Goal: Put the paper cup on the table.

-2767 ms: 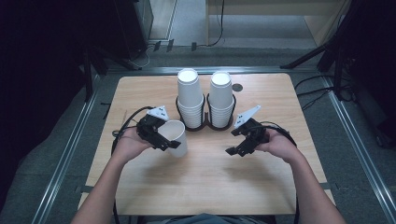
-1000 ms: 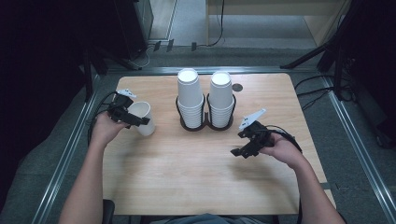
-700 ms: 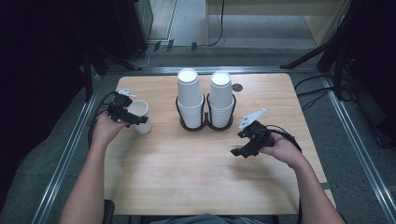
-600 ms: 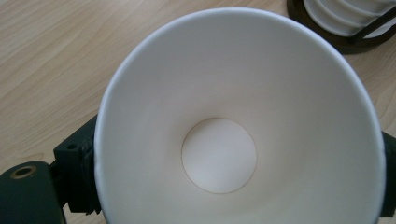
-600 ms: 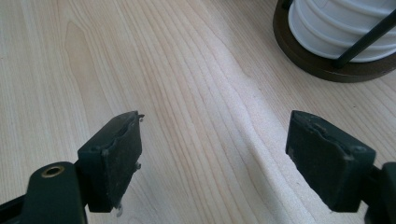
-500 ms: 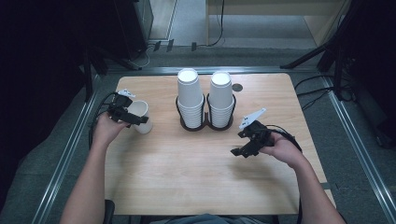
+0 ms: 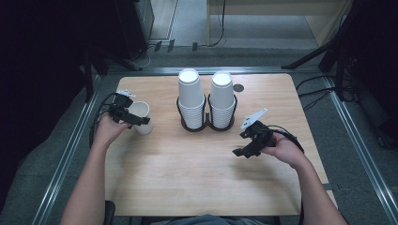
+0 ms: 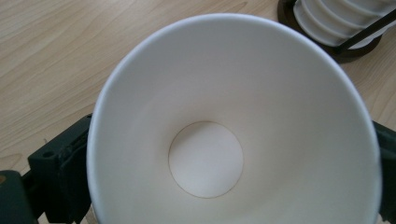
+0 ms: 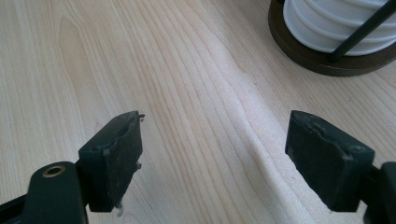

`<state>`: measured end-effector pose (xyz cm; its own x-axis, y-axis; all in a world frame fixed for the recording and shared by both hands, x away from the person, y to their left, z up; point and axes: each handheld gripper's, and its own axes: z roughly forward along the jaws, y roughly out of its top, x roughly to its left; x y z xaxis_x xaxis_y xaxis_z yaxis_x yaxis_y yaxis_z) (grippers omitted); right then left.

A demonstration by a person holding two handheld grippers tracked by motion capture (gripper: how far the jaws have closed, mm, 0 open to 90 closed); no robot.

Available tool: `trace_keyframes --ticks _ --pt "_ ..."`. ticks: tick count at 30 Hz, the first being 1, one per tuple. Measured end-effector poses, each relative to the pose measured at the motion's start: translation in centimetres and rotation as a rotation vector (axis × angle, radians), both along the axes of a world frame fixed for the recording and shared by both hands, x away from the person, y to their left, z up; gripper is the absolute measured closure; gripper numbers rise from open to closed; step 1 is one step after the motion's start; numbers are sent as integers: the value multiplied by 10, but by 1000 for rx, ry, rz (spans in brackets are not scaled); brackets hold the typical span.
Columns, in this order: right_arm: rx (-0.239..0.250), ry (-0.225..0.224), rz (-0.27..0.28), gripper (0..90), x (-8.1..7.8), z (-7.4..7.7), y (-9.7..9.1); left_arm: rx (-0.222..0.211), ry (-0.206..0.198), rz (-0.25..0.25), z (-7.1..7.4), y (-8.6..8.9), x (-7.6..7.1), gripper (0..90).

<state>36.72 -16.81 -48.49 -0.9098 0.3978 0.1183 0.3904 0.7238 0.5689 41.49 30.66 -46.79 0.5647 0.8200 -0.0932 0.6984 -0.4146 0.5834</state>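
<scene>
A single white paper cup [image 7: 144, 127] stands upright and empty at the table's left side. My left gripper [image 7: 136, 117] straddles it, one jaw on each side of its wall [image 8: 205, 158]. Those jaws have just been opening, and the cup's round rim shows no squeeze. My right gripper [image 7: 240, 145] hovers open over bare wood [image 9: 217, 140] to the right of the stacks, with nothing between its fingers.
Two tall stacks of white cups [image 7: 191, 101] [image 7: 221, 101] stand upside down in black wire holders [image 9: 336, 56] at the table's middle back. A small dark hole [image 7: 238, 87] lies beside them. The wooden table [image 7: 187, 178] has bare wood in front. Metal rails run along both sides.
Since the oldest frame my left hand has carried the cup from in front of the stacks to the table's left side. The right hand drifted slightly right. Nothing visibly moved over the last second.
</scene>
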Motion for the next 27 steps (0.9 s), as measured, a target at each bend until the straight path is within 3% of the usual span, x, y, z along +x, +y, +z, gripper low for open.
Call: trace_keyframes --ticks 10,18,23,27 --pt "2 -2 1 188 0 0 0 -34 1 -4 9 5 -4 0" --pt "-11 1 5 188 0 0 0 -57 1 16 28 12 -9 0" --pt "-14 2 5 188 -1 0 0 -40 -17 12 35 13 -13 0" --pt "-16 1 7 188 -1 0 -1 -42 -30 -4 49 13 -18 0"
